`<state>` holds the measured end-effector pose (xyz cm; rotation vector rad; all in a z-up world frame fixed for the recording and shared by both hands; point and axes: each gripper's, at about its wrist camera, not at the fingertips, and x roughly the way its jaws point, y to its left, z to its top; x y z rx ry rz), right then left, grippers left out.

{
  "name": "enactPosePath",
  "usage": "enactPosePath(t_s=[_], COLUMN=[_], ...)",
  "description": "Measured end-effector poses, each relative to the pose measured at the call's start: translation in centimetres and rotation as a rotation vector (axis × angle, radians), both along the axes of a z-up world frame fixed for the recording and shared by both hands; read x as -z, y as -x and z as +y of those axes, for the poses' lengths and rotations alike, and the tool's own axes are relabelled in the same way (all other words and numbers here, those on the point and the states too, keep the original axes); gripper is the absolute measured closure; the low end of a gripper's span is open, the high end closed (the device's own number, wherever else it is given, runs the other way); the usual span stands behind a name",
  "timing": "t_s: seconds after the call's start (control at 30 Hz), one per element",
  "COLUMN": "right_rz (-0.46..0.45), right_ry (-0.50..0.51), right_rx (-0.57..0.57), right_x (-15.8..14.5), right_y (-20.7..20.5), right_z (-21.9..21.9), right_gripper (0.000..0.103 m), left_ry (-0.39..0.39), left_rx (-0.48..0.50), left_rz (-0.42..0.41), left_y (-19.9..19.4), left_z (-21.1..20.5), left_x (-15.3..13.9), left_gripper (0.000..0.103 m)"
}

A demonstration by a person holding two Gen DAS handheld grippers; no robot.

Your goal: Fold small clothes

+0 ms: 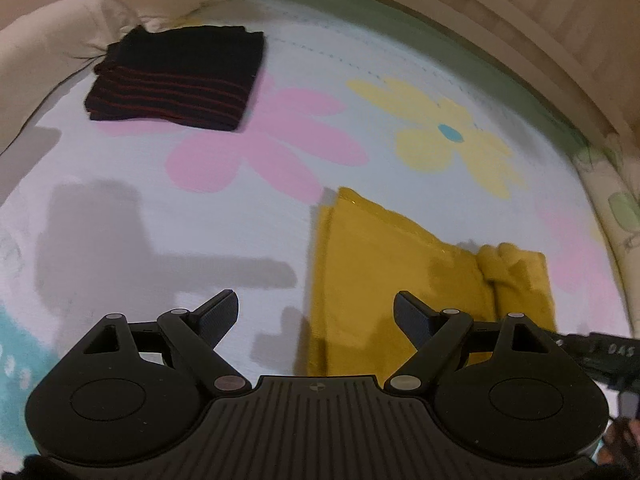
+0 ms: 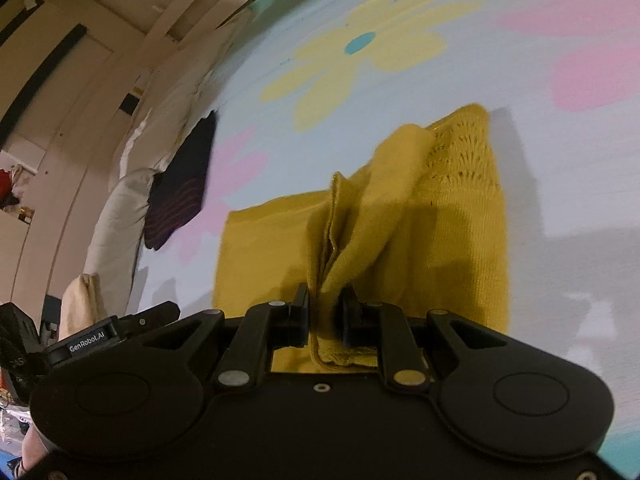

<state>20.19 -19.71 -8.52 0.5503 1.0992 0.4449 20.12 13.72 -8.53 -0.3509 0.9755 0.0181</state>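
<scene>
A mustard-yellow knit garment point(image 1: 384, 276) lies partly folded on the flowered bedsheet point(image 1: 248, 216), right of centre in the left wrist view. My left gripper point(image 1: 316, 312) is open and empty, just above the sheet at the garment's left edge. My right gripper point(image 2: 325, 312) is shut on a bunched edge of the yellow garment point(image 2: 460, 216) and lifts that fold above the rest of it. The right gripper's body shows at the right edge of the left wrist view point(image 1: 600, 356).
A folded black garment with red stripes point(image 1: 176, 80) lies at the far left of the sheet, also seen in the right wrist view point(image 2: 184, 184). A beige pillow or duvet point(image 1: 44, 60) borders the sheet behind it. A wooden bed frame point(image 1: 540, 28) runs along the far side.
</scene>
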Motion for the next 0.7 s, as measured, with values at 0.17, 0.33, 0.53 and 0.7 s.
enactPosePath(t_s=[0.17,0.33,0.53,0.7], right_rz=[0.002,-0.023,-0.049,-0.044], right_ry=[-0.021,-0.019,-0.022,-0.061], right_rx=[-0.023,-0.031,-0.031,-0.087], right_x=[0.1,-0.2,-0.1,1.0], right_y=[0.2,0.3,0.6,0.8], right_z=[3.2,5.9,8.7,10.6], right_gripper=[0.077,0.077,0.077,0.054], left_ry=[0.007,0.012,0.011,0.015], left_rx=[-0.015,-0.026,-0.046,-0.053], left_rz=[-0.007,-0.002,0.006,0.019], left_y=[0.2,0.4,0.6,0.8], left_z=[1.1,2.1,3.6,4.2], left_x=[-0.2,-0.2,0.2,0.5], left_gripper=[0.019,0.019,0.019,0.019])
